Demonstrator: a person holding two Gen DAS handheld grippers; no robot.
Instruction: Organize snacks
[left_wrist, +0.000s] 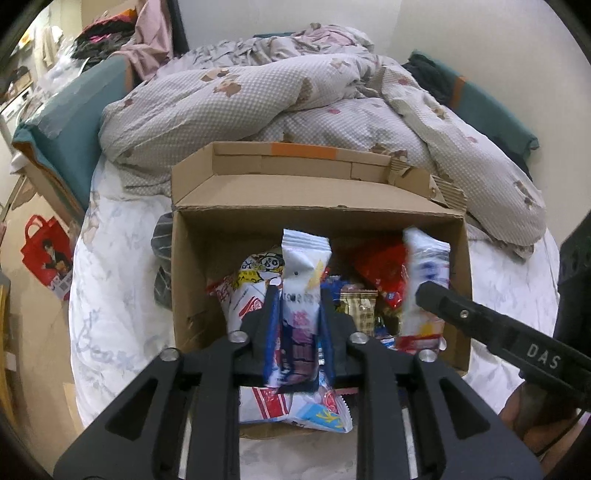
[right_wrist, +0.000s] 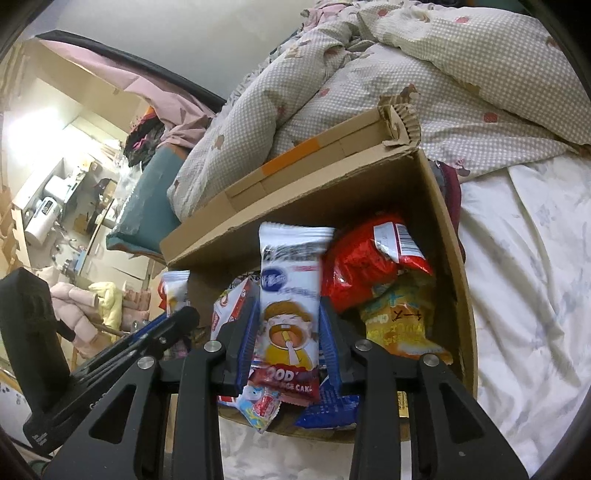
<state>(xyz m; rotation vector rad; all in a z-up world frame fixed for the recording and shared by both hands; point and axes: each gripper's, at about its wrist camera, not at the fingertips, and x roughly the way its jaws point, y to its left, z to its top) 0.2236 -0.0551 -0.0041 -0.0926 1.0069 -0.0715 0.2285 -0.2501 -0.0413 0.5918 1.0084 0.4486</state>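
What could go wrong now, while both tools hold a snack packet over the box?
1. The left tool and right tool work side by side over the cardboard box; they might collide.
2. Each grips only the lower part of a tall packet, the white packet and the rice cake packet, so either may tip or slip.
3. The box is crowded, so dropped packets may spill onto the bed sheet.

I had the cardboard box (left_wrist: 458, 280) on the bed sheet (left_wrist: 118, 280), its far flap (left_wrist: 295, 192) folded back toward the rumpled duvet (left_wrist: 258, 107) behind it. Loose snack packets (right_wrist: 402, 328) lay piled inside. Each gripper stood over the box with one packet upright between its fingers: left (left_wrist: 298, 295), right (right_wrist: 289, 306).
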